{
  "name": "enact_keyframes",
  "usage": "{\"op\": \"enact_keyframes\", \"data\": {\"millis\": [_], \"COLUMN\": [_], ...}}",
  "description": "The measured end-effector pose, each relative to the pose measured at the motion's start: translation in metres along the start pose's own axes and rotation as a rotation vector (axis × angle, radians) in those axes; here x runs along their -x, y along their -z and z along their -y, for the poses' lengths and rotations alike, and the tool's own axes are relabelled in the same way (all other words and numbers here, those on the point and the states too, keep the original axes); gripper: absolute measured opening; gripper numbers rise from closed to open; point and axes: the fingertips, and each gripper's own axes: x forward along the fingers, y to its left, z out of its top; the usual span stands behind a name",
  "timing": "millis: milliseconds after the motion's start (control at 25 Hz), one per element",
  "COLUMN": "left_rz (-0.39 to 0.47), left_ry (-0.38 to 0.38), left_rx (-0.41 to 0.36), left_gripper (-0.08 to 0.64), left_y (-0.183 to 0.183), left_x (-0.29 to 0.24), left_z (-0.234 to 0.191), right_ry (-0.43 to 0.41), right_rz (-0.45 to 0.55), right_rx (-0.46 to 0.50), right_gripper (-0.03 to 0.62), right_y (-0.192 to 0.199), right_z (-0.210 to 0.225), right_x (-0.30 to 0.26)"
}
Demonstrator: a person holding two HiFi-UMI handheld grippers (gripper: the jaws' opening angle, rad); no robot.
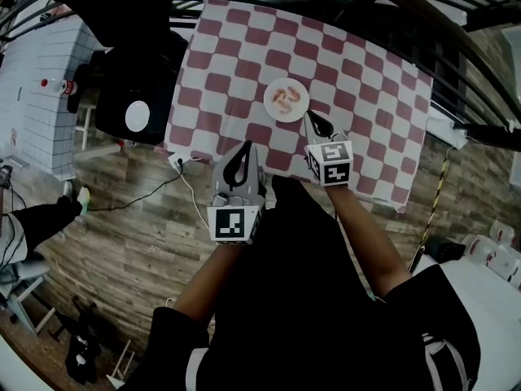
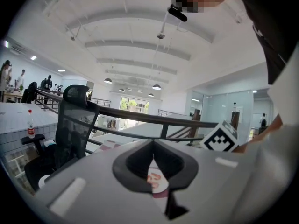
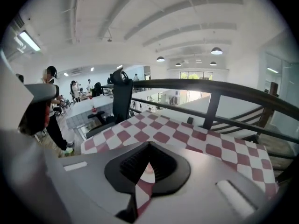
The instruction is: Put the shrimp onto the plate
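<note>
**Shrimp on the plate, both grippers empty**

The tabletop (image 1: 358, 96) wears a red-and-white checked cloth (image 1: 244, 47) and carries a single white plate (image 1: 271, 107).

The left gripper (image 1: 243, 151) hangs on the near side of the plate and off to its left, clear of it. The right gripper (image 1: 313, 119) sits just beside the plate's near right rim, with its tip pointing at it. Each gripper's own view shows its fingers drawn together to a narrow slit, with the tips meeting and nothing held between them. Through the left slit the plate (image 2: 161, 185) and a pink shrimp (image 2: 153, 178) show beyond. Through the right slit there is only a sliver of plate (image 3: 148, 171) and cloth.

The shrimp (image 1: 286, 98) lie as pink curls around the middle of the plate. How many there are is too small to count. None shows on the cloth around the plate.

Judging by this, the placing looks finished. At most, what is left is for the grippers to draw away from the plate. The shrimp are apart from both pairs of fingers, closer to the right pair than the left.
</note>
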Motion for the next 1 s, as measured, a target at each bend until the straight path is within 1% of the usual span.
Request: {"op": "enact_keyframes", "data": {"millis": [120,240,320,440,520,640,760,880,1000], "left_rz": [0.007,0.010,0.027,0.072,0.098,0.143,0.164,0.176,0.186], "left_ry": [0.044,0.086,0.121,0.172,0.203,0.268,0.324,0.365,0.404], "left_rx": [-0.008,-0.003,-0.002,0.012,0.028,0.040,0.024,0.007,-0.010], "left_gripper": [0.007,0.006,0.007,0.008,0.008,0.008,0.007,0.008,0.008], "left_y": [-0.010,-0.013,-0.016,-0.026,-0.035,-0.053,-0.063,-0.068,-0.072], "left_x": [-0.004,-0.004,-0.006,-0.008,-0.007,-0.005,-0.006,-0.007,-0.005], "left_z": [0.011,0.024,0.032,0.043,0.050,0.066,0.085,0.102,0.118], "right_ry": [0.020,0.016,0.020,0.035,0.061,0.143,0.211,0.250,0.291], "right_rz": [0.085,0.208,0.294,0.377,0.416,0.463,0.480,0.489,0.519], "right_rx": [-0.035,-0.057,-0.066,-0.072,-0.066,-0.070,-0.068,-0.053,-0.039], "right_gripper": [-0.002,-0.002,-0.002,-0.002,-0.002,-0.002,-0.002,-0.002,-0.002], "right_y": [-0.025,-0.052,-0.069,-0.086,-0.093,-0.096,-0.093,-0.090,-0.092], "right_z": [-0.004,-0.016,-0.024,-0.035,-0.040,-0.037,-0.033,-0.033,-0.030], "right_x": [0.030,0.066,0.090,0.121,0.140,0.165,0.183,0.198,0.215]}}
